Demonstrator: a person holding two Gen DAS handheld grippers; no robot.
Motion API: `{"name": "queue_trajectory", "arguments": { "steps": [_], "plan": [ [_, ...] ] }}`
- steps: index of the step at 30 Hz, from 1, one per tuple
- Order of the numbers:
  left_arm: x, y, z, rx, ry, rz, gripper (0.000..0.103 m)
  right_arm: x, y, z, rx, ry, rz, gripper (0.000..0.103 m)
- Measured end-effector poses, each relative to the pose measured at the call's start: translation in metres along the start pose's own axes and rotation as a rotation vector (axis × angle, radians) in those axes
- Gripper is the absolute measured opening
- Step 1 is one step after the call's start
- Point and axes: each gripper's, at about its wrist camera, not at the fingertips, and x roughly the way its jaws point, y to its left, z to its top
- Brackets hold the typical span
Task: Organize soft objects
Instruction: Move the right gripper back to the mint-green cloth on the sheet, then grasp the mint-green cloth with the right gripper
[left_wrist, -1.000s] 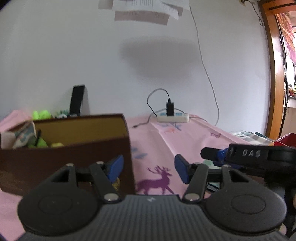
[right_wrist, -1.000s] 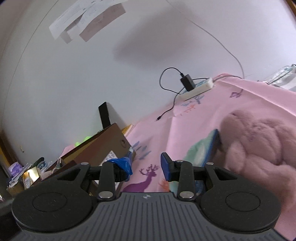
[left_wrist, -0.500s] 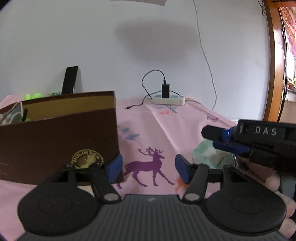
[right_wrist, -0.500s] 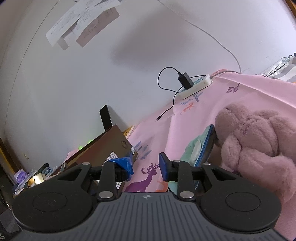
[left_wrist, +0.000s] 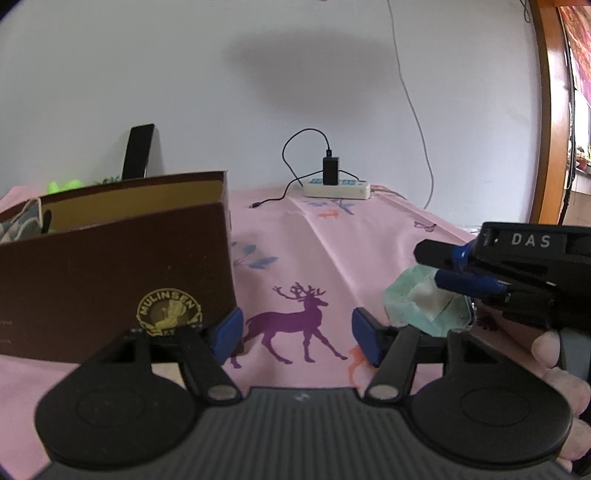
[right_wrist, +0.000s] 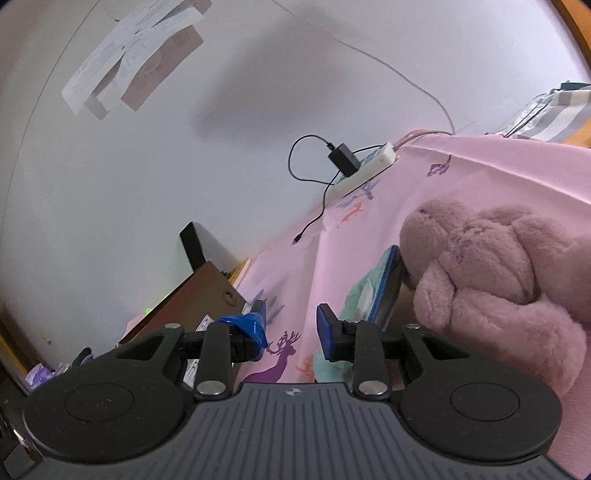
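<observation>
Both tongs are released, nothing between them: left tongs (left_wrist: 295, 334) wide, right tongs (right_wrist: 291, 326) having just widened. The pink plush toy (right_wrist: 491, 280) lies near the surface's right edge (beside a mint cloth (left_wrist: 424, 302)); approach low, pinch deep, then carry it to the brown box (left_wrist: 114, 266).

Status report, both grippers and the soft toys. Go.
Left gripper open, empty. Right gripper open, jaws just reopening, empty. Pink plush on the cloth, mint pouch beside it. Brown box left, path clear.
</observation>
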Motion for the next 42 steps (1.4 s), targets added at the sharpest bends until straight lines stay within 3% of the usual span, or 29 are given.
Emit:
{"name": "queue_trajectory", "arguments": {
  "steps": [13, 21, 31, 33, 37, 40, 42],
  "plan": [
    [0.004, 0.0, 0.0, 0.007, 0.032, -0.023, 0.066, 0.004, -0.01, 0.002, 0.083, 0.001, -0.122, 0.015],
    [0.004, -0.002, 0.0, 0.016, 0.043, -0.069, 0.066, 0.009, -0.017, 0.003, 0.13, 0.044, -0.08, 0.015],
    [0.003, -0.004, -0.001, 0.041, 0.041, -0.166, 0.066, -0.019, -0.018, 0.001, 0.141, -0.158, -0.122, 0.015],
    [0.003, -0.006, -0.001, 0.054, 0.043, -0.181, 0.066, -0.009, -0.017, 0.002, 0.131, -0.112, -0.164, 0.01],
    [0.002, -0.008, -0.001, 0.068, 0.048, -0.22, 0.066, -0.004, -0.016, 0.003, 0.113, -0.078, -0.165, 0.01],
    [0.003, -0.007, -0.001, 0.067, 0.062, -0.243, 0.066, 0.004, -0.019, 0.004, 0.125, -0.015, -0.131, 0.01],
    [0.005, -0.006, 0.0, 0.06, 0.073, -0.266, 0.066, 0.014, -0.03, 0.005, 0.188, 0.075, -0.051, 0.013]
  ]
}}
